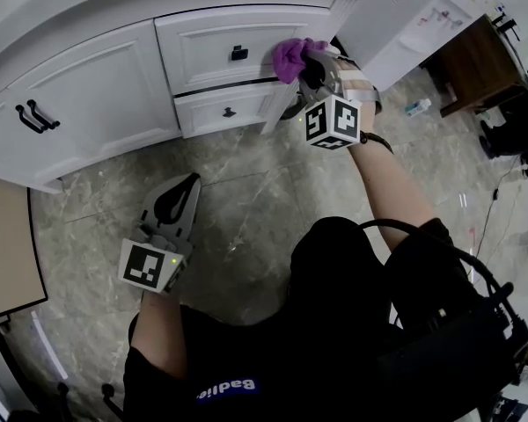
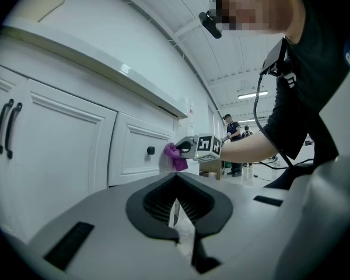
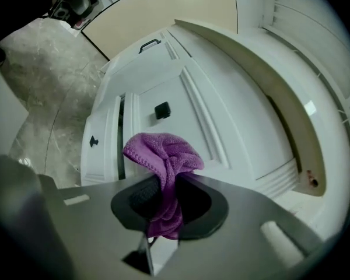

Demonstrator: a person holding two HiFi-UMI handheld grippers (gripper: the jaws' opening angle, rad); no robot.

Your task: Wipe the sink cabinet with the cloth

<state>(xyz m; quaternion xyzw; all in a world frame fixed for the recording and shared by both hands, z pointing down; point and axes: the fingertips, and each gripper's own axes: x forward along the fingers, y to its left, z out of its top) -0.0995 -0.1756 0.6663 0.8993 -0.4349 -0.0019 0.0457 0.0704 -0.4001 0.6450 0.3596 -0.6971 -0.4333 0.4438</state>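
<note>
The white sink cabinet [image 1: 106, 86] runs across the top of the head view, with two stacked drawers [image 1: 211, 55] at its right end. A purple cloth [image 1: 290, 57] is bunched against the right side of the upper drawer front, right of its black knob [image 1: 238, 54]. My right gripper [image 1: 314, 69] is shut on the cloth [image 3: 166, 162], which sticks out past the jaws toward the drawer [image 3: 163, 98]. My left gripper [image 1: 178, 202] hangs low over the floor, away from the cabinet, jaws shut and nothing in them. From the left gripper view the cloth [image 2: 175, 156] and right gripper [image 2: 189, 147] show against the drawer.
The cabinet door [image 1: 97, 95] left of the drawers carries two black bar handles [image 1: 35, 115]. Grey marble floor [image 1: 246, 192] lies below. A dark wooden table [image 1: 466, 60] and a small bottle [image 1: 417, 106] on the floor are at the right. People stand far back [image 2: 233, 133].
</note>
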